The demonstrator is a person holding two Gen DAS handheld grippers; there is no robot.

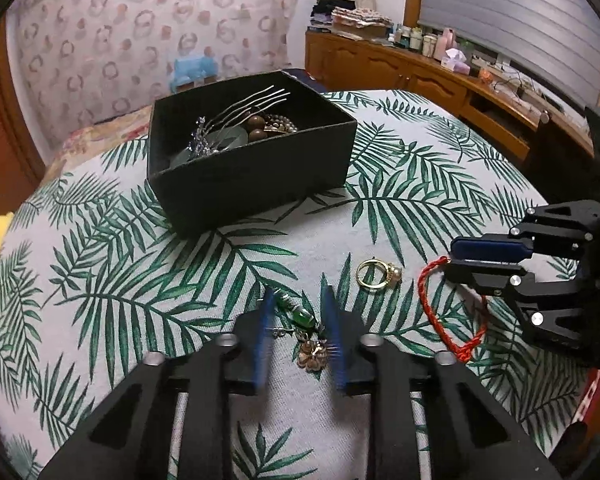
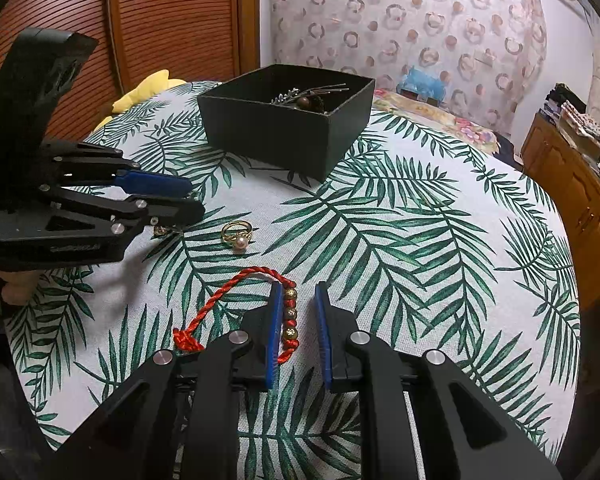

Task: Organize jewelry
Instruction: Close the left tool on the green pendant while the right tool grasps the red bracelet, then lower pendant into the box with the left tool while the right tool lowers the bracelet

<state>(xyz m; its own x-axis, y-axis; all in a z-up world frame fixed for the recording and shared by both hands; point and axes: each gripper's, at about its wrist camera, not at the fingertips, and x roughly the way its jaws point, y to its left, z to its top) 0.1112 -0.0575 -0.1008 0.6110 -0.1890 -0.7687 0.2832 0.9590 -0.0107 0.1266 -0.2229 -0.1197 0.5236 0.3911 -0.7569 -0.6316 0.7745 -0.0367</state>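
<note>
Both hand-held grippers are spread: left hand-held gripper straddles the green-stone brooch, right hand-held gripper the red cord bracelet, lower frame; thin cord could slip out.

Boxes: one black box stood on the leaf-print cloth.
Rings: one gold ring lay in front of the box.
Red cords: one red cord bracelet, near the ring.
Charm pieces: one green-and-gold trinket, beside the ring.
Hair combs: one comb inside the box.
Grippers: two.
</note>
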